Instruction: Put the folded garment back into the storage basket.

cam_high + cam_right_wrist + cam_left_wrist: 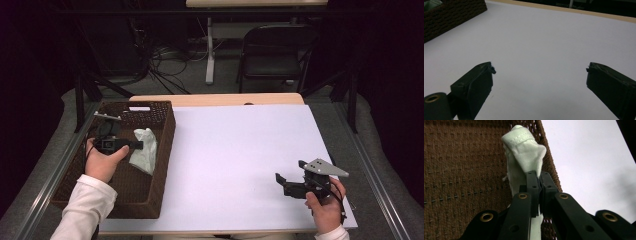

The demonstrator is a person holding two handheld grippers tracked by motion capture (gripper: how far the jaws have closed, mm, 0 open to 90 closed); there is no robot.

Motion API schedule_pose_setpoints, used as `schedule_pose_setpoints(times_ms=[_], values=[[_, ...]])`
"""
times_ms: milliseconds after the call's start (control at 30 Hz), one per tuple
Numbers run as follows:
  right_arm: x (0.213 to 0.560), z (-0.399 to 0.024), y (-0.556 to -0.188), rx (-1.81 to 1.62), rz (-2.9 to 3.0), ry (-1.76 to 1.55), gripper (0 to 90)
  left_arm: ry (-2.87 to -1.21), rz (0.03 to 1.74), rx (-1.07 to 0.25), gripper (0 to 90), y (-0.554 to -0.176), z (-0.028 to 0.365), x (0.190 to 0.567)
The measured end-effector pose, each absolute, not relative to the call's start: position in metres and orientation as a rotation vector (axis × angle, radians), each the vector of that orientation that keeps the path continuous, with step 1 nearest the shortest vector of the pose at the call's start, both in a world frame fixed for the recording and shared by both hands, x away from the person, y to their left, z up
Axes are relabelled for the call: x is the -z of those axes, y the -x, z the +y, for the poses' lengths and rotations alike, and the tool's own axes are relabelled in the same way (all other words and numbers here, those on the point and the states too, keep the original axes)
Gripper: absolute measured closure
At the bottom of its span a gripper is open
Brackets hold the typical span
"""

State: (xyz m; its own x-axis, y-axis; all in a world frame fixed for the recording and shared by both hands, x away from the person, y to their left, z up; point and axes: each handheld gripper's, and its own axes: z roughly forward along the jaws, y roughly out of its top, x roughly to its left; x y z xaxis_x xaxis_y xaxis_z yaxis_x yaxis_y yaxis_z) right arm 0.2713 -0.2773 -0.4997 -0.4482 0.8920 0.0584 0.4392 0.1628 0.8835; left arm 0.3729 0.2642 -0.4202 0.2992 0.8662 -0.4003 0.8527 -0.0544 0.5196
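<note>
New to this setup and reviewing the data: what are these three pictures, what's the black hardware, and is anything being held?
There is no robot here. A person holds a hand-operated two-jaw gripper in each hand.

The high view looks down on the table from above the person's side. The other two pictures come from cameras riding on the grippers, each looking along its own black jaws.

On the white table, at the person's left, stands a brown woven basket.

The left gripper is over the basket, its jaws shut on a white cloth. In the left gripper view the cloth bunches above the pinched jaw tips, with the basket's weave behind it.

The right gripper rests low at the table's near right. In the right gripper view its jaws stand wide apart with bare table between them, holding nothing.
</note>
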Motion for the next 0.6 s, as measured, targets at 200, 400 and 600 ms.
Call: schedule_pose_setpoints(times_ms=[200,400,600], values=[[0.500,-0.278,-0.271,-1.233,1.955,-1.255,6.4,-1.891,1.537,0.008,88.1,-0.377,0.259,0.431],[0.500,-0.277,-0.272,-1.237,1.959,-1.256,6.4,-1.915,1.547,0.031,88.1,-0.384,0.253,0.446],[0.500,-0.277,-0.272,-1.232,1.960,-1.254,6.4,-1.925,1.535,0.047,88.0,-0.390,0.250,0.454]])
